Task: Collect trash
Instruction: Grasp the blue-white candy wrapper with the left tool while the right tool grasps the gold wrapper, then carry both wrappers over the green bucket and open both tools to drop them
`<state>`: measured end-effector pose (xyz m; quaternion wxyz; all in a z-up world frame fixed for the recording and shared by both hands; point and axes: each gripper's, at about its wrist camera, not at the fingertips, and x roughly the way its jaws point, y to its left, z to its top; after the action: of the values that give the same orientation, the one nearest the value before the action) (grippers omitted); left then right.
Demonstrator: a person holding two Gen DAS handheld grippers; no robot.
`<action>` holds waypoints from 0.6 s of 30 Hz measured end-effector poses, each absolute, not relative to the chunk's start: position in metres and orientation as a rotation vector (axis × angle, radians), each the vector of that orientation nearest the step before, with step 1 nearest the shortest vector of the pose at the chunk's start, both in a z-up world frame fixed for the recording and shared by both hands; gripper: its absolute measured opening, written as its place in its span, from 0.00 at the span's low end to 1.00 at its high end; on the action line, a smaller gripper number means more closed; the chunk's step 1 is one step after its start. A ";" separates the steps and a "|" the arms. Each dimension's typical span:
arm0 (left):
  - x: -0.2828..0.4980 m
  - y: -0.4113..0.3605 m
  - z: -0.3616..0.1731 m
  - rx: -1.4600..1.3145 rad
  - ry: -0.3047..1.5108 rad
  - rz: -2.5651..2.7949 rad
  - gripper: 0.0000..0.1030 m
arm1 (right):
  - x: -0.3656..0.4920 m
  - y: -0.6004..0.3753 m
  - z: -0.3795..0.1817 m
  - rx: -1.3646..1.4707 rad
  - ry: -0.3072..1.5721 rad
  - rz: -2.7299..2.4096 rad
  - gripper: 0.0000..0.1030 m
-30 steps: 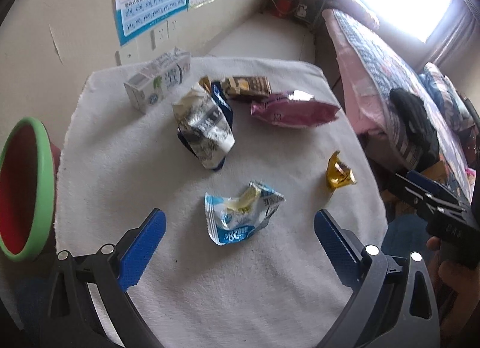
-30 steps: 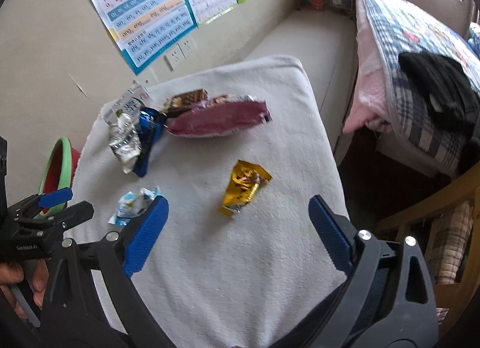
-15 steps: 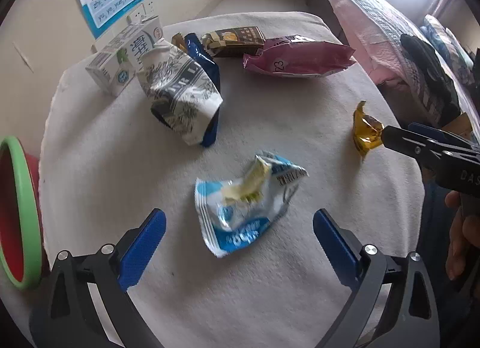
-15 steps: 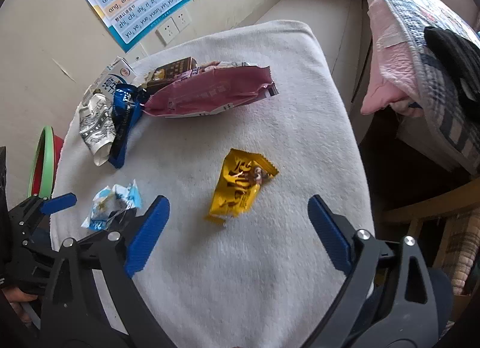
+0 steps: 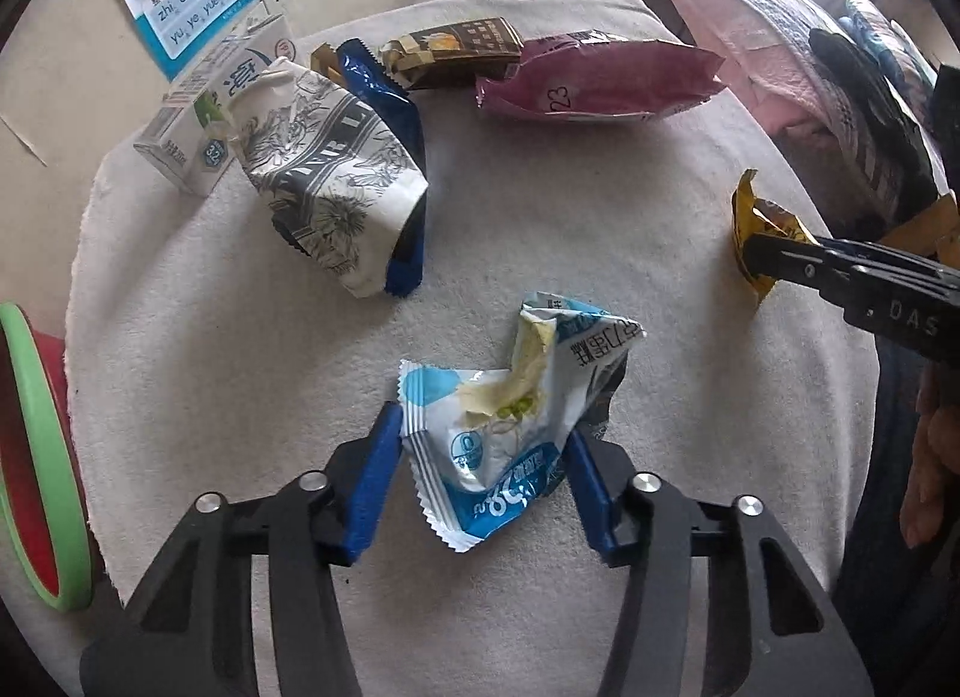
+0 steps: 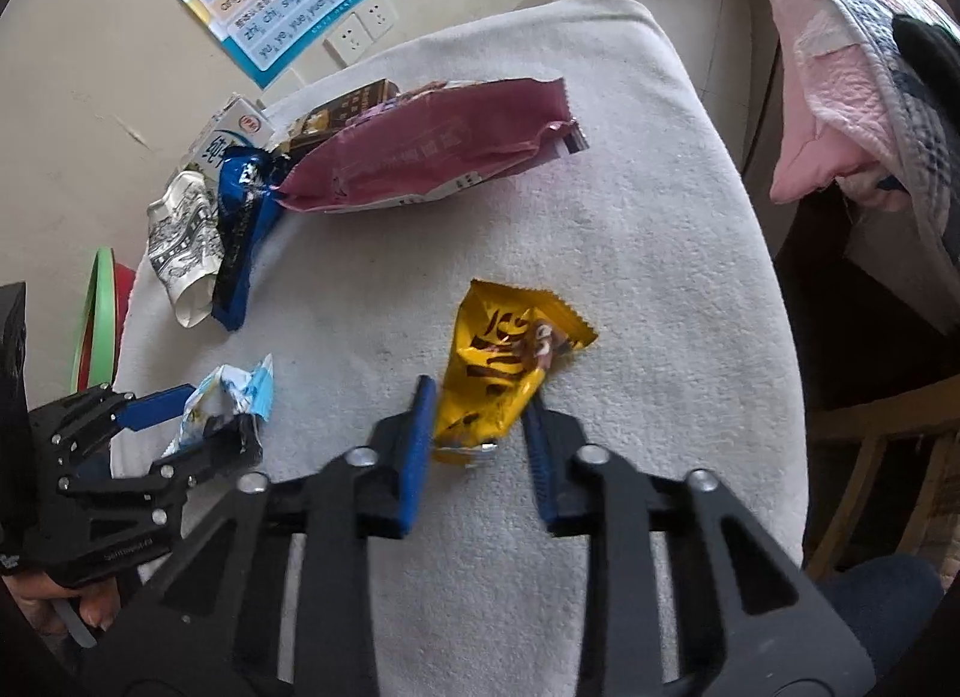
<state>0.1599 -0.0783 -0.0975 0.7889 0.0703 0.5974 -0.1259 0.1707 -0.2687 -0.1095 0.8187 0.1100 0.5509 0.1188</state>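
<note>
Both grippers reach down over the tabletop, which is covered with a pale towel. The left gripper has just been closing its jaws, and the blue pads now press on either side of a crumpled blue-and-white wrapper near the front middle of the tabletop. The right gripper has likewise just been closing, and its jaws pinch the lower end of a yellow snack wrapper lying toward the right side. Further back lie a maroon-pink bag, a dark brown wrapper, a black-and-white printed bag over a blue packet, and a small milk carton. A red bin with a green rim stands off the tabletop's left edge
</note>
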 end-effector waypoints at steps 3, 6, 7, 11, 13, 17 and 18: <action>0.158 -0.077 -0.097 0.151 1.282 -0.272 0.36 | 0.169 -0.266 -0.104 0.214 1.155 0.259 0.18; 0.156 -0.075 -0.093 0.135 1.276 -0.268 0.31 | 0.166 -0.265 -0.097 0.208 1.141 0.268 0.17; 0.156 -0.074 -0.092 0.130 1.273 -0.268 0.31 | 0.165 -0.266 -0.095 0.209 1.138 0.269 0.17; 0.153 -0.072 -0.084 0.100 1.255 -0.273 0.30 | 0.158 -0.265 -0.081 0.205 1.113 0.280 0.17; 0.151 -0.071 -0.078 0.092 1.242 -0.275 0.30 | 0.154 -0.264 -0.074 0.200 1.099 0.284 0.17; 0.147 -0.067 -0.067 0.075 1.216 -0.272 0.29 | 0.145 -0.263 -0.061 0.191 1.080 0.286 0.17; 0.145 -0.066 -0.064 0.069 1.209 -0.272 0.29 | 0.143 -0.262 -0.058 0.188 1.074 0.288 0.17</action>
<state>0.1454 -0.0655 -0.0637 0.8136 0.0325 0.5664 -0.1274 0.1429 -0.2618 -0.0579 0.8452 0.0890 0.5090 0.1364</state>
